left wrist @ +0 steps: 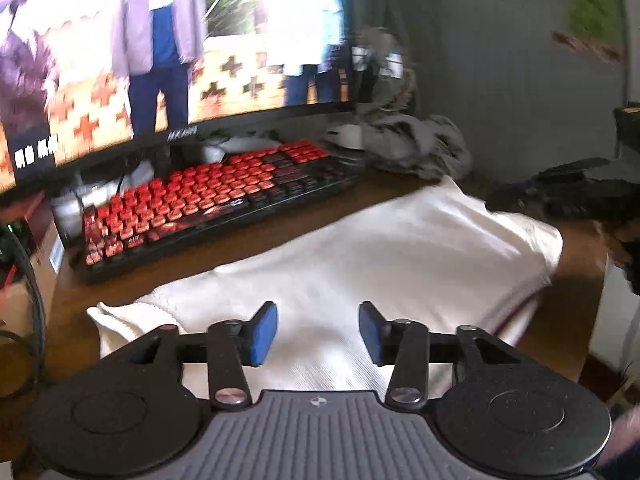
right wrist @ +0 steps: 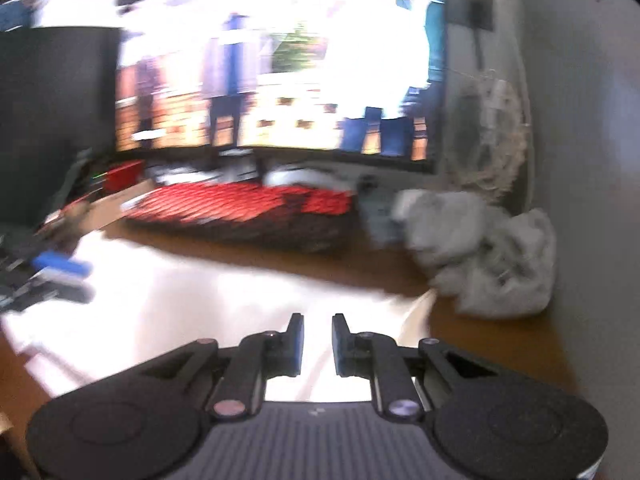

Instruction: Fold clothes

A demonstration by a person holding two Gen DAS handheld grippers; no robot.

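A white knit garment lies folded on the brown desk, its ribbed hem at the near left and a doubled edge at the right. My left gripper hovers just above its near part, open, with nothing between the blue pads. In the blurred right wrist view the same white garment spreads below my right gripper, whose pads stand a narrow gap apart with nothing between them. The other gripper shows at the left edge of that view. A crumpled grey garment lies at the back right.
A black keyboard with red keys sits behind the white garment, under a large lit monitor. A grey wall closes the right side. The desk's right edge is near. Cables and boxes crowd the left.
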